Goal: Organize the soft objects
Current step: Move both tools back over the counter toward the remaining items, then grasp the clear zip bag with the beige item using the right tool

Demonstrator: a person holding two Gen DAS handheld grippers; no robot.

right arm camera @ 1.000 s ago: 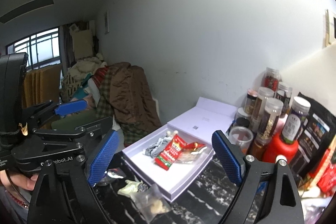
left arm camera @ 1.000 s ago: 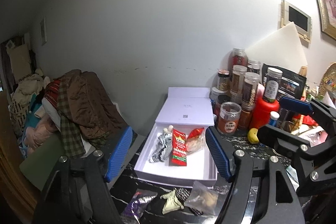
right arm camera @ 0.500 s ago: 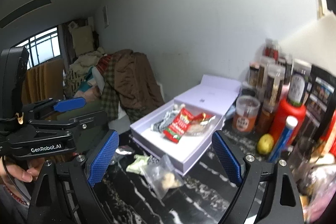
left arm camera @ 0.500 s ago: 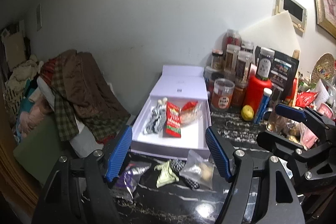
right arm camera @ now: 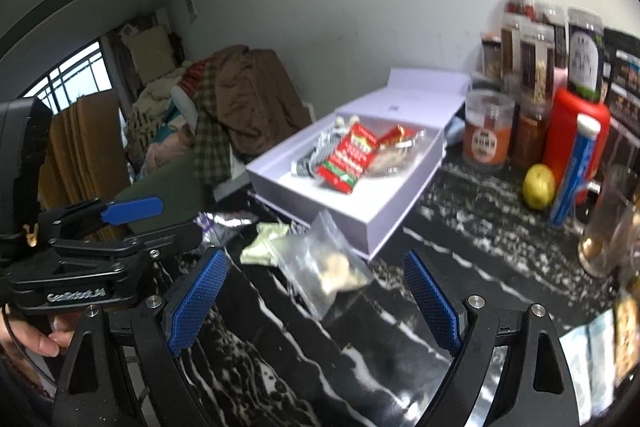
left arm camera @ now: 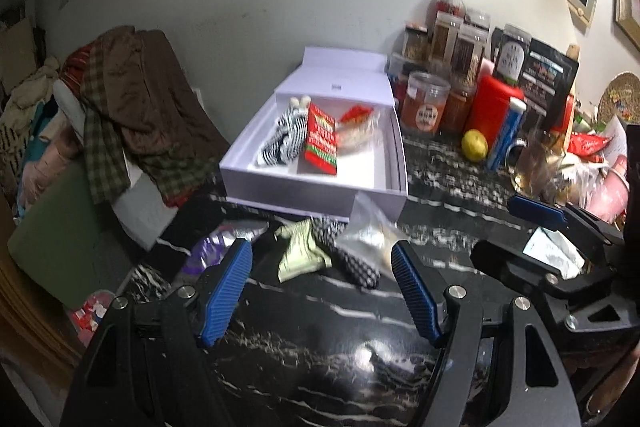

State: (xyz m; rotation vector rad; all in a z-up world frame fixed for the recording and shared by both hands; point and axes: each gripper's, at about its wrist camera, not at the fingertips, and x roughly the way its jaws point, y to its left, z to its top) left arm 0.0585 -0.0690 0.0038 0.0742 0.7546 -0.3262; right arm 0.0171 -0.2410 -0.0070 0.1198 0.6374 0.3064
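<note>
Purple-silver foil packet [left arm camera: 222, 245] sits half hidden behind the left hand-held gripper [left arm camera: 320, 291].

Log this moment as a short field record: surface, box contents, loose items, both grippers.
surface: black marble-pattern counter
container: open white box, lid tilted back toward the wall
in box: striped black-and-white cloth, red snack packet, clear bag with red top
loose in front of box: clear zip bag, pale green wrapper, checkered cloth, purple foil packet
left gripper: open, empty, above the counter
right gripper: open, empty, facing the clear zip bag
</note>
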